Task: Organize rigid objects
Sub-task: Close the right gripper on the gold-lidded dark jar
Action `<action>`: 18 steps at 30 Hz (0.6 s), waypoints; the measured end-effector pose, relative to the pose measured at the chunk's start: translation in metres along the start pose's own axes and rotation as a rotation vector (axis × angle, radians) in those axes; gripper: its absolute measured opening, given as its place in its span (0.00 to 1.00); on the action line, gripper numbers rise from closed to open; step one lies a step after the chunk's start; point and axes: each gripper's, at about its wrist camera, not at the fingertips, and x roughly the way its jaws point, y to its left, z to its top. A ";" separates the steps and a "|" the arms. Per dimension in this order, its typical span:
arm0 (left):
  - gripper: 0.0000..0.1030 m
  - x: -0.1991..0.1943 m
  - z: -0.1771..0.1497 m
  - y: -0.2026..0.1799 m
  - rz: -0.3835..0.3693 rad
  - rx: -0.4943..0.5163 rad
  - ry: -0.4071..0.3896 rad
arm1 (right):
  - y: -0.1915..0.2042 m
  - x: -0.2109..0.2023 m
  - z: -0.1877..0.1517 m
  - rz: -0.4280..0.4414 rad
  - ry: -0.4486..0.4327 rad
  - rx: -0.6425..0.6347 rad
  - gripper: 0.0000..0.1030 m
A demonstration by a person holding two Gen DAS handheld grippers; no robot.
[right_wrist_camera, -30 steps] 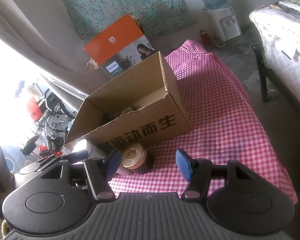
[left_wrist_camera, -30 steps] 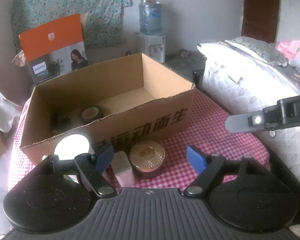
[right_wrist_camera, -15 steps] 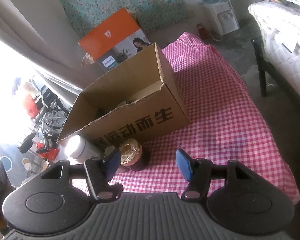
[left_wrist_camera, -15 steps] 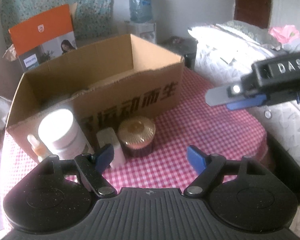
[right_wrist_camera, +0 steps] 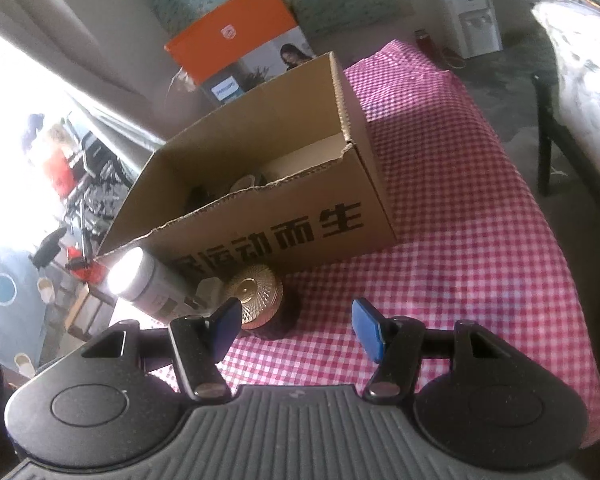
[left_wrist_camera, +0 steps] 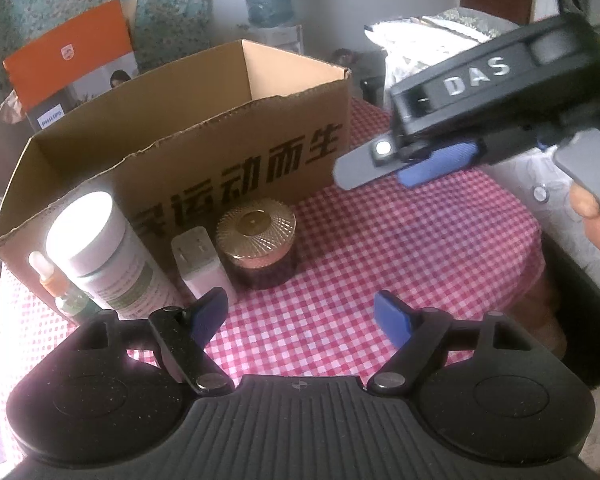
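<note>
A: Left to right on the pink checked bench (left_wrist_camera: 380,248), before the open brown cardboard box (left_wrist_camera: 204,152)?

B: Small orange dropper bottle (left_wrist_camera: 54,280), white-capped pale jar (left_wrist_camera: 100,248), white plug adapter (left_wrist_camera: 198,260), ribbed gold-lidded amber jar (left_wrist_camera: 256,240).

A: The claws?

B: Left claw (left_wrist_camera: 300,316) and right claw (right_wrist_camera: 296,326) both gape, empty. Only the right view shows dark items inside the box; only the left shows the dropper.
</note>
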 end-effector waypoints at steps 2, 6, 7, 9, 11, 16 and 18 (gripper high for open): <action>0.78 0.002 0.000 0.000 0.004 0.002 0.006 | 0.001 0.007 0.002 0.000 0.015 -0.016 0.62; 0.78 0.006 -0.001 -0.003 0.009 0.009 0.004 | 0.001 0.016 0.005 0.006 0.035 -0.041 0.62; 0.78 0.007 -0.001 -0.003 0.010 0.012 0.005 | -0.001 0.017 0.006 0.008 0.036 -0.043 0.62; 0.77 0.009 0.000 -0.005 0.016 0.019 0.003 | -0.004 0.019 0.008 0.015 0.036 -0.036 0.62; 0.76 0.010 0.002 -0.006 0.025 0.022 -0.006 | -0.009 0.019 0.011 0.020 0.032 -0.018 0.62; 0.73 0.012 0.006 -0.005 0.041 0.010 -0.022 | -0.025 0.018 0.015 0.062 0.022 0.036 0.62; 0.71 0.015 0.006 -0.006 0.046 0.007 -0.016 | -0.029 0.020 0.018 0.092 0.029 0.055 0.62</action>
